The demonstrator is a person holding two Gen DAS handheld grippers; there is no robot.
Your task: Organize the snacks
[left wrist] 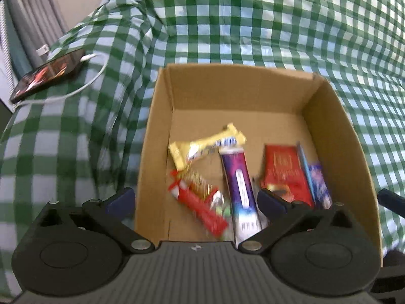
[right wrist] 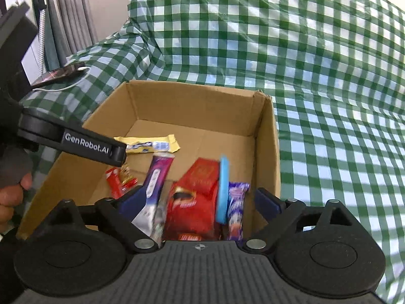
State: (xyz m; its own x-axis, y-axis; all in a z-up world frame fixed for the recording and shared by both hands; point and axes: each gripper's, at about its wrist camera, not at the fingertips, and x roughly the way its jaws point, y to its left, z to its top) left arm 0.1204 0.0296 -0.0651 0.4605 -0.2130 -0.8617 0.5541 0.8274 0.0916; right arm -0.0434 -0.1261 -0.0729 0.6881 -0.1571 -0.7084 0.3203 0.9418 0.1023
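An open cardboard box (left wrist: 240, 73) (right wrist: 192, 87) stands on green checked cloth. In it lie a yellow bar (left wrist: 202, 147) (right wrist: 149, 145), a long purple bar (left wrist: 240, 182) (right wrist: 157, 177), a red bar (left wrist: 200, 207) (right wrist: 115, 182), a red packet (left wrist: 286, 174) (right wrist: 197, 195), a thin blue pack (left wrist: 306, 167) (right wrist: 223, 190) on edge and a small purple packet (left wrist: 320, 185) (right wrist: 236, 207). My left gripper (left wrist: 196, 200) hangs open over the box's near left wall. My right gripper (right wrist: 201, 201) is open above the red packet and blue pack, gripping nothing.
A phone (left wrist: 48, 76) (right wrist: 60, 73) with a white cable lies on the cloth at the far left, by grey curtains. The left gripper's finger (right wrist: 116, 153) reaches over the box in the right wrist view, with a hand (right wrist: 10, 197) behind it. Rumpled cloth (left wrist: 278, 20) rises behind the box.
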